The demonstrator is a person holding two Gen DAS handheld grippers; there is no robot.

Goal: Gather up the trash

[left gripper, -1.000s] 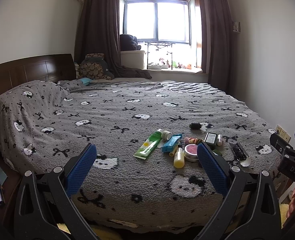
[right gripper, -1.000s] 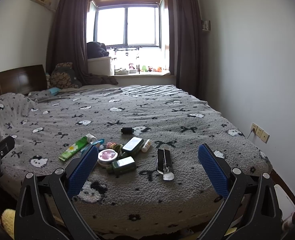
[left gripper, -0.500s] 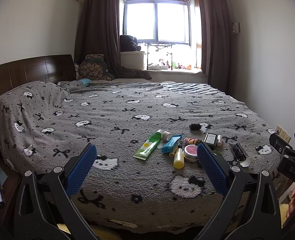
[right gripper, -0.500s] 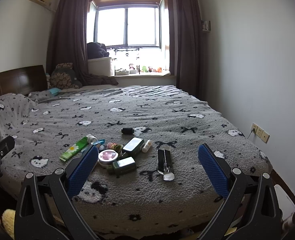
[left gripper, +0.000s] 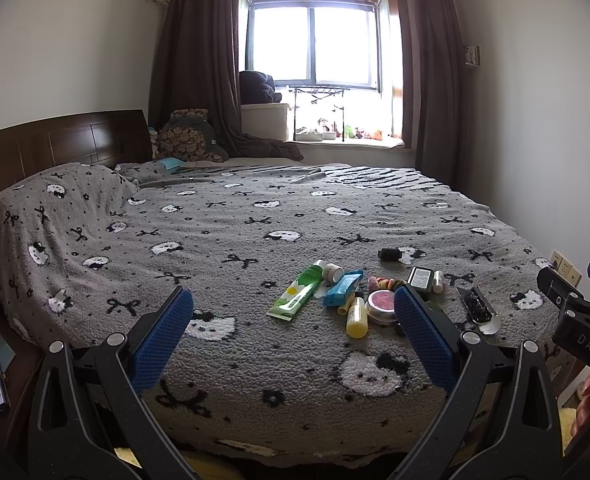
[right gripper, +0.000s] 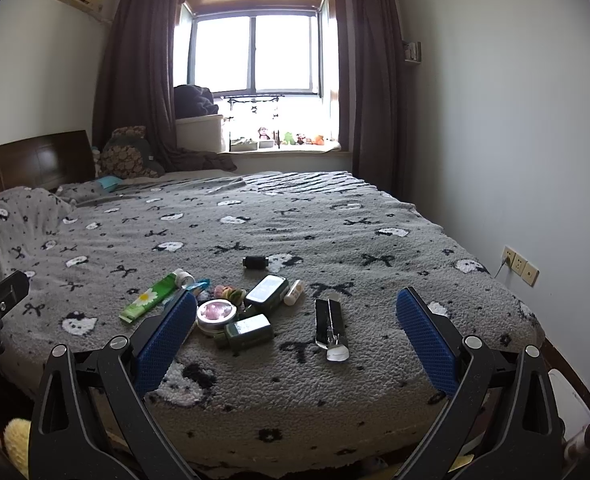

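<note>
Hovering off the near edge of the bed [left gripper: 223, 240]: left gripper [left gripper: 293, 332] and right gripper [right gripper: 295, 332], both with jaws spread wide, holding nothing. Lying clustered on the grey blanket near that edge: green tube [left gripper: 297, 293], blue pack [left gripper: 342, 283], yellow bottle [left gripper: 356, 318], pink tin [right gripper: 216, 312], 2 dark green bottles [right gripper: 249, 332], black wrapper [right gripper: 330, 326]. Sitting just behind the cluster: small black cylinder [right gripper: 255, 262]. Showing at the frame edge in the left view: fingertips [left gripper: 585, 400].
</note>
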